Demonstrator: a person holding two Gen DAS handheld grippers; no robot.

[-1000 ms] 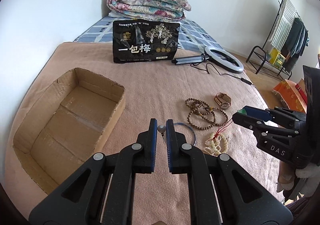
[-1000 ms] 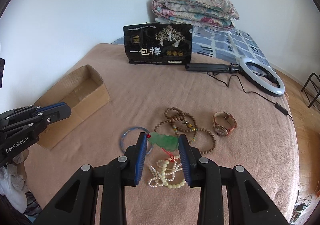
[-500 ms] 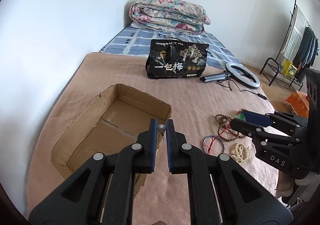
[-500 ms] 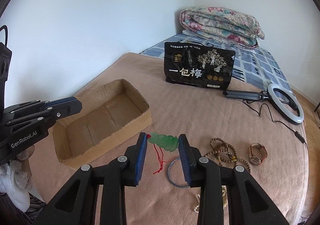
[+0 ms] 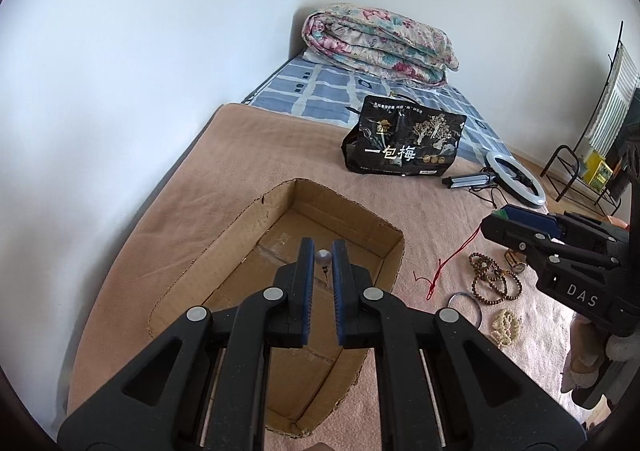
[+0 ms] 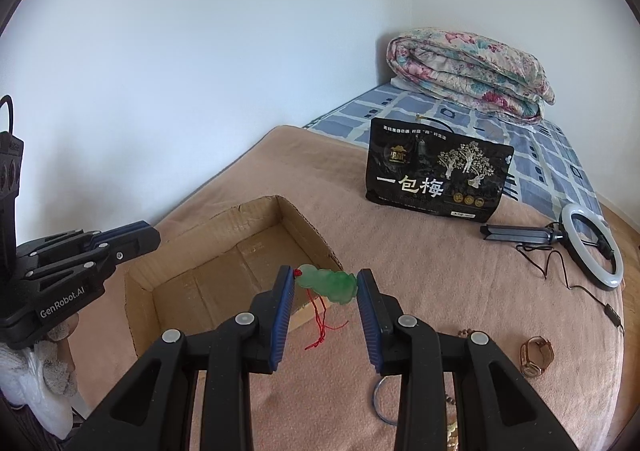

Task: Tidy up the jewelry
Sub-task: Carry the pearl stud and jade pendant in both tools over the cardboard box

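My left gripper (image 5: 323, 257) is shut on a small pearl earring (image 5: 323, 258) and holds it above the open cardboard box (image 5: 224, 251). My right gripper (image 6: 326, 283) is shut on a green jade pendant (image 6: 330, 283) with a red cord hanging down, just right of the box (image 6: 256, 213). On the blanket lie a brown bead necklace (image 5: 496, 283), a white bead bracelet (image 5: 506, 327), a blue bangle (image 5: 464, 301) and a watch (image 6: 536, 355). The right gripper shows in the left wrist view (image 5: 496, 223); the left gripper shows in the right wrist view (image 6: 152, 235).
A black snack bag (image 6: 436, 175) stands at the back of the tan blanket (image 6: 420, 251). A ring light (image 6: 592, 247) with its cable lies to the right. A folded floral quilt (image 6: 468, 71) lies by the wall. A clothes rack (image 5: 600, 131) stands beyond the bed.
Both grippers have moved left, from over the jewelry pile towards the box. The left gripper is now over the box interior. The pendant is lifted clear of the blanket.
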